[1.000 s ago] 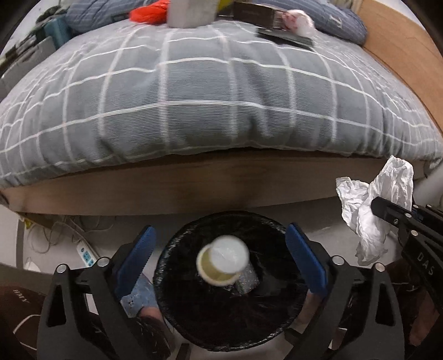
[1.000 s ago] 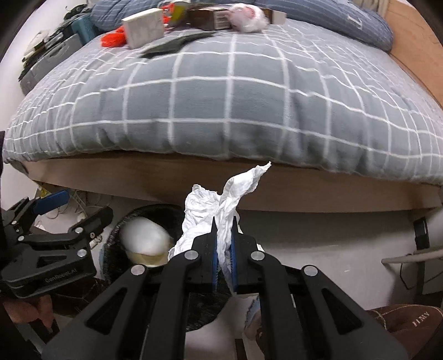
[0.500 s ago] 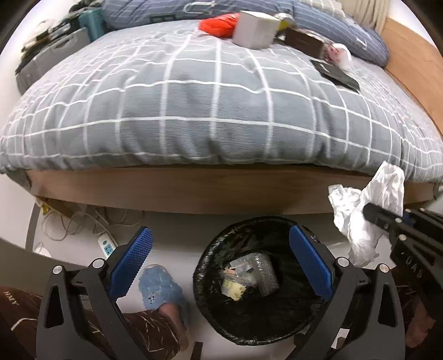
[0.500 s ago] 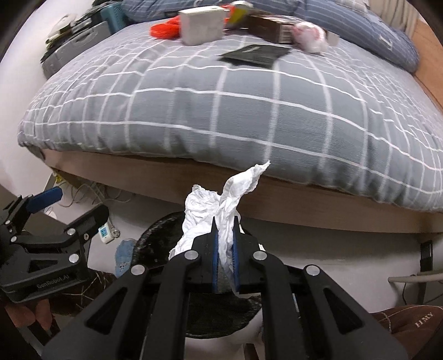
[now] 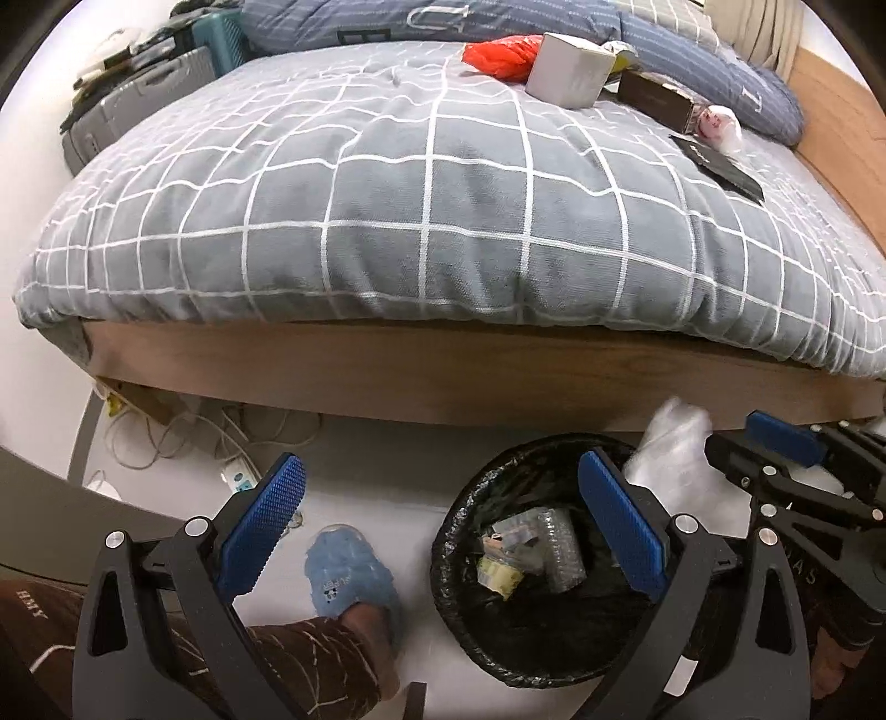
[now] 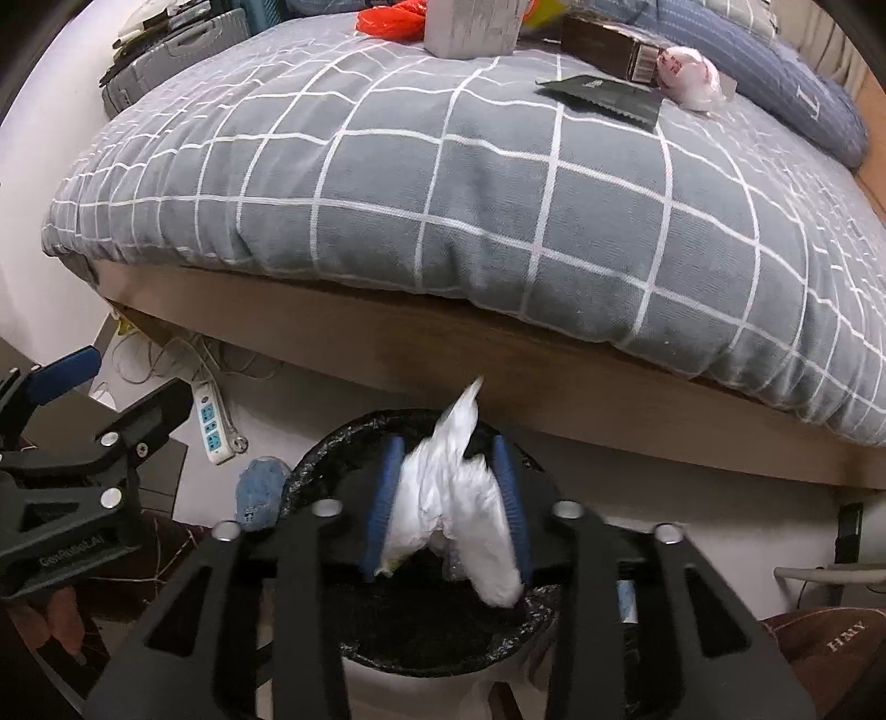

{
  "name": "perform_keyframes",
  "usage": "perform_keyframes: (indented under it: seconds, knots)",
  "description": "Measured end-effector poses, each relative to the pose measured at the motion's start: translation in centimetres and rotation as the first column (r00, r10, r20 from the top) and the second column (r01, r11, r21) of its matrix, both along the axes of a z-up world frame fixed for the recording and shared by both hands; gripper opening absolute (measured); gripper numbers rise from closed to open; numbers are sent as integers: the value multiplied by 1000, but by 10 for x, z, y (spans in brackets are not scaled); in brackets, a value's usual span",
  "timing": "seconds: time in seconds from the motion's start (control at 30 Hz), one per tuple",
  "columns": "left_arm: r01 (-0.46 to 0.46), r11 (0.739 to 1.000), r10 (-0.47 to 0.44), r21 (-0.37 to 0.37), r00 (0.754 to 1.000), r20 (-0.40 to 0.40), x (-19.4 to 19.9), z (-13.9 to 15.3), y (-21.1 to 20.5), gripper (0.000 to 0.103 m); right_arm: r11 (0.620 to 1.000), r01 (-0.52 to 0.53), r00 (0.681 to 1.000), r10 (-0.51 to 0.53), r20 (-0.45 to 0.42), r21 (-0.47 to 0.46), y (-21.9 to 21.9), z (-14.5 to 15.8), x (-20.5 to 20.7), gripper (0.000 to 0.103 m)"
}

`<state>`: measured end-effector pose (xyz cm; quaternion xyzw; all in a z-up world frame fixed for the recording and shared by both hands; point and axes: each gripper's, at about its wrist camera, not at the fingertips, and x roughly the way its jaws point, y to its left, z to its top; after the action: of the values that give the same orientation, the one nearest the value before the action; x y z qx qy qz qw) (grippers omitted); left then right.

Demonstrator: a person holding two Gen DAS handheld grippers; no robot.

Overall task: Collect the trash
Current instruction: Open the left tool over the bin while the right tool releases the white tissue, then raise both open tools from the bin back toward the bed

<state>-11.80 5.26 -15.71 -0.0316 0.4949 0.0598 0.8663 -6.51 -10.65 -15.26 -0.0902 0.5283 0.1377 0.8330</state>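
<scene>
The right gripper point(image 6: 447, 498) hangs over the black-lined trash bin point(image 6: 332, 448) on the floor, just in front of the bed's wooden front edge. Its jaws are opening, and the crumpled white tissue point(image 6: 451, 498) sits between the blue pads, blurred and loose above the bin's mouth. The left gripper point(image 5: 437, 520) stands wide open with nothing between its pads, above the floor at the bin's left rim. Inside the bin lie a clear plastic bottle point(image 5: 559, 545) and a small yellowish cup point(image 5: 498, 573). On the grey checked duvet point(image 5: 432, 183), toward the far edge, rest a white box point(image 5: 567, 77), a red bag point(image 5: 498, 52) and a brown box point(image 5: 656, 99).
</scene>
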Motion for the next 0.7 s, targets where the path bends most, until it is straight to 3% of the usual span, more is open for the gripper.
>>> perform_keyframes:
  seconds: [0.13,0.23,0.43,0.7]
  knots:
    - [7,1000,-7,-8,1000,6,0,1,-2,97,1000,22,999,-21,47,-15,-5,5,0,71]
    - [12,1000,-11,-7,1000,15,-1,4,-3,97,999,42,997,-41,62,-2,-11,12,-1,82]
    - [8,1000,-7,-10,999,41,-2,16,-3,97,998,62,993,-60,104,-10,-17,26,-2,91]
    - [17,1000,-15,-22,994,107,-5,45,-9,97,997,83,976,-81,201,2,-26,54,-12,95]
